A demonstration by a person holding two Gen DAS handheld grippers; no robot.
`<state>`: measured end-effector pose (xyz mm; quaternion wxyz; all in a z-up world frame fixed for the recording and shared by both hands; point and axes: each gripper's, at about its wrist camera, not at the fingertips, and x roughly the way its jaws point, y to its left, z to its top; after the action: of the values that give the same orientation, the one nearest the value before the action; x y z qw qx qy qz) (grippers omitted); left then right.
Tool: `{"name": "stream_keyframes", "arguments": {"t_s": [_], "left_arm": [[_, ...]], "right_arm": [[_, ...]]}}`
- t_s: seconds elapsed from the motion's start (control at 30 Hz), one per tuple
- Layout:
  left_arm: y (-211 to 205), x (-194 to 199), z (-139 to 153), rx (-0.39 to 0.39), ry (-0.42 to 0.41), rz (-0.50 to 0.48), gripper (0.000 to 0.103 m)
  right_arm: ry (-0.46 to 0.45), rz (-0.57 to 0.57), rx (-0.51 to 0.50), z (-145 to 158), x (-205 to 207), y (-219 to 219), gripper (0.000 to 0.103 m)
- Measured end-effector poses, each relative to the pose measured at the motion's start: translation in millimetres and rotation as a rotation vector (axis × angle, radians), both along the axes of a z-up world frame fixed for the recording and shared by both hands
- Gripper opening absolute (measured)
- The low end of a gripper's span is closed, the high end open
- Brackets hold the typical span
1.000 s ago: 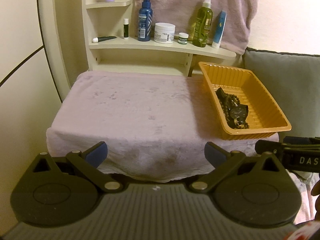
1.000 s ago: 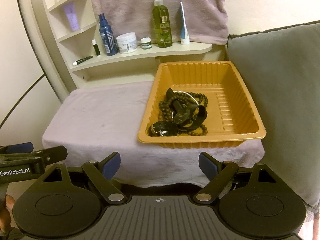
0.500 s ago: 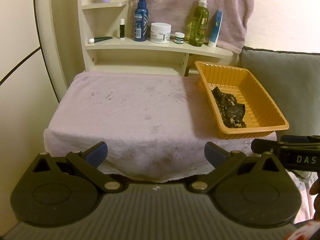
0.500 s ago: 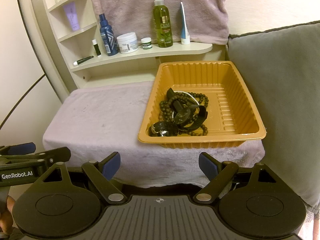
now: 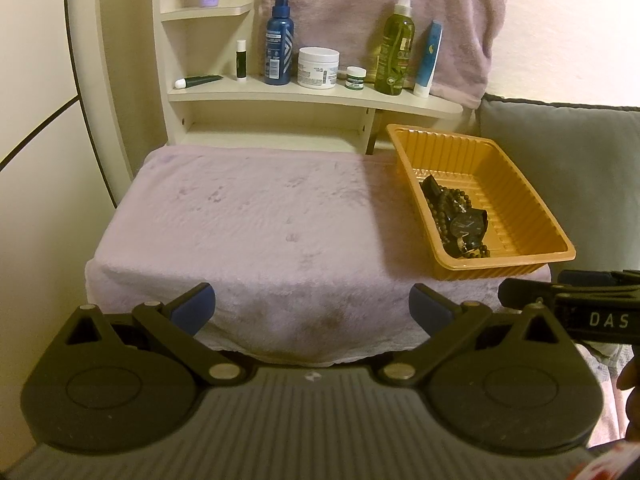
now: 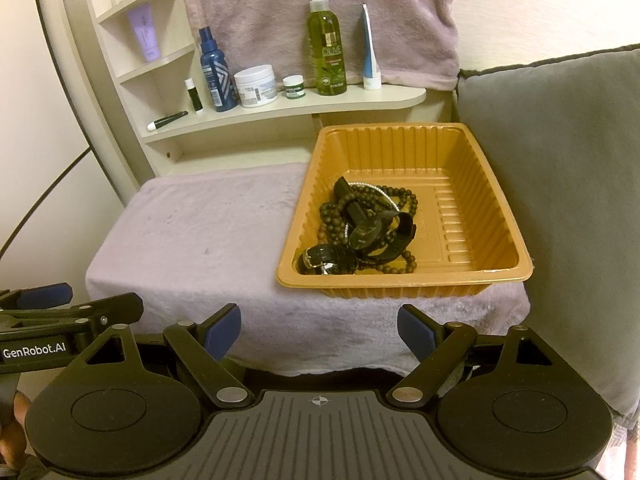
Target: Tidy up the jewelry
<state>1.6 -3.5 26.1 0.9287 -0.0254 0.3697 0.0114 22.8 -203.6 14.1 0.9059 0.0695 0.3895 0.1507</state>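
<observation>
An orange plastic tray [image 6: 496, 184] sits on the right of a pink towel-covered stand [image 6: 192, 240]. In it lies a tangle of dark beaded bracelets [image 6: 404, 196], a thin silver bracelet and black watches [image 6: 366, 232]. The tray [image 5: 520, 200] and the jewelry [image 5: 460, 220] also show in the left wrist view. My left gripper [image 5: 312, 308] is open and empty, in front of the stand's near edge. My right gripper [image 6: 320, 330] is open and empty, below the tray's front rim.
A cream shelf [image 6: 280, 112] behind the stand holds a blue spray bottle [image 6: 216, 76], a white jar [image 6: 256, 86], a green olive bottle [image 6: 326, 44] and tubes. A pink towel [image 6: 320, 8] hangs behind. A grey cushion [image 6: 560, 160] stands right of the tray.
Both grippers have drawn back slightly from the stand, so it looks a little farther away. Both stay open and empty.
</observation>
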Motion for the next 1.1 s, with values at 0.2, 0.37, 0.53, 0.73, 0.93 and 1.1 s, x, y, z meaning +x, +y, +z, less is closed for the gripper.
{"name": "stream_keyframes", "arguments": {"t_s": [0.2,0.37,0.53,0.73,0.93,1.1], "left_arm": [[-0.7,-0.3,0.0,0.0,-0.001,-0.002,0.102],[-0.5,-0.4,0.1,0.0,-0.002,-0.002,0.102],[-1.1,-0.5,0.2,-0.001,-0.002,0.0,0.102],[-0.9,-0.3,0.4,-0.001,-0.002,-0.002,0.102],[-1.0,-0.5,0.3,-0.001,-0.002,0.0,0.102],[-1.1,-0.5,0.3,-0.001,-0.002,-0.002,0.102]], "right_arm": [[-0.001,0.001,-0.001,0.1,0.1,0.2,0.085],[0.001,0.0,0.0,-0.1,0.1,0.4,0.085],[0.001,0.0,0.0,0.1,0.2,0.7,0.085],[0.001,0.0,0.0,-0.5,0.0,0.3,0.085],[0.001,-0.001,0.001,-1.2,-0.4,0.2,0.085],[0.003,-0.001,0.003,-2.1,-1.2,0.8,0.085]]}}
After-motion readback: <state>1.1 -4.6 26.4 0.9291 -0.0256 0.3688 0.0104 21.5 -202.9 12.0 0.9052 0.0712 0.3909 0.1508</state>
